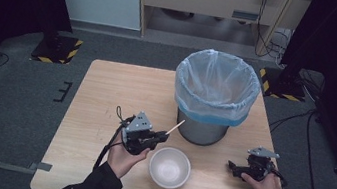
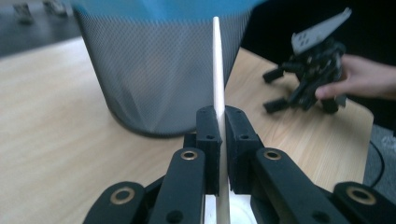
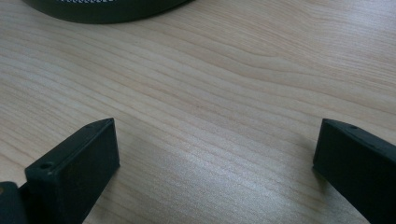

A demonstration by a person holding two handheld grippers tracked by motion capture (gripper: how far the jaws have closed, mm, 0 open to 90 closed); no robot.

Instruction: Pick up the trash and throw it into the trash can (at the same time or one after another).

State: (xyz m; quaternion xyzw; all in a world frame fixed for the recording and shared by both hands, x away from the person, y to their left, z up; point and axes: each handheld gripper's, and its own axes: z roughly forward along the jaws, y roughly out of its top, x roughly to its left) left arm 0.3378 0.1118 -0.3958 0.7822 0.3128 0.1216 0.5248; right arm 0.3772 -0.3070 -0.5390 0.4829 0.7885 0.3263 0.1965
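While your left tongs (image 1: 159, 136) clamp the flat pale wooden stick (image 1: 175, 127) near its lower end, its long axis runs up and away from you, slanting rightward in the high view, and its free tip points at the grey wire-mesh waste bin (image 1: 201, 128) lined with a translucent blue plastic bag (image 1: 217, 85). Seen along the left tongs, the stick (image 2: 217, 79) stands nearly upright between the two black pads, edge-on, its tip reaching up in front of the bin's mesh wall (image 2: 154, 74). You hold it above the light wooden counter (image 1: 98, 109), just left of the bin and beyond the round white bowl (image 1: 169, 167). Your right tongs (image 1: 236, 168) rest low on the counter, well apart from the stick, their jaws spread wide with nothing between them.
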